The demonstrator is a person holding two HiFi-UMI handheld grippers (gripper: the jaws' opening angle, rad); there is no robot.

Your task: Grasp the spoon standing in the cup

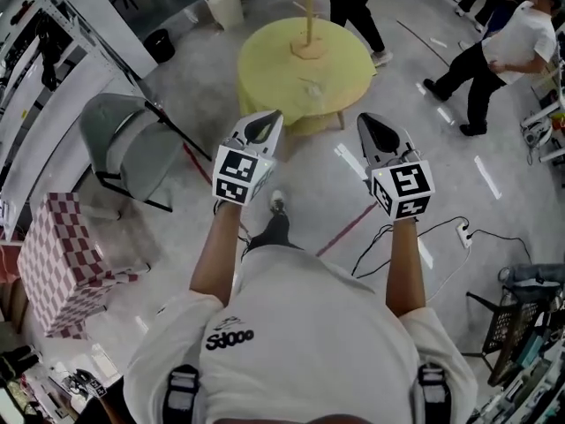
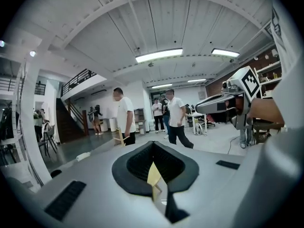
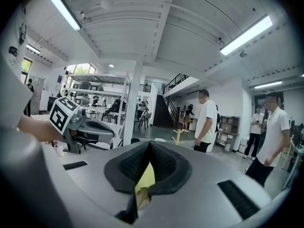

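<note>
"Are those things holding anything?"

"No. The right gripper (image 1: pixel 365 120) has its jaws pressed together with nothing between them, and the left gripper (image 1: pixel 274 115) is the same. The yellow sliver you see past each pair of tips is only the table (image 1: pixel 265 60) beyond."

"So where's the spoon?"

"Well ahead of both. Near the tabletop's front edge there's a small clear thing (image 1: pixel 312 87) that I take for the cup. It's in front of the wooden stand (image 1: pixel 309 25), which sits toward the middle. From here I can't make out the spoon itself; it's too small."

"What could go wrong, do you reckon?"

"A few things. There's open floor to cross first, and a cable (image 1: pixel 388 232) snakes over it on the right, so a foot could catch there. A person (image 1: pixel 494 56) is striding past to the right of the table and might cut across the path. Then there's the grasp. If the jaws arrive closed like this, they'd nudge the spoon instead of straddling it. A light clear cup so close to the edge could tip or slide off. I'd guess a handle leaning on the rim would also swing away from a one-sided touch."
</note>
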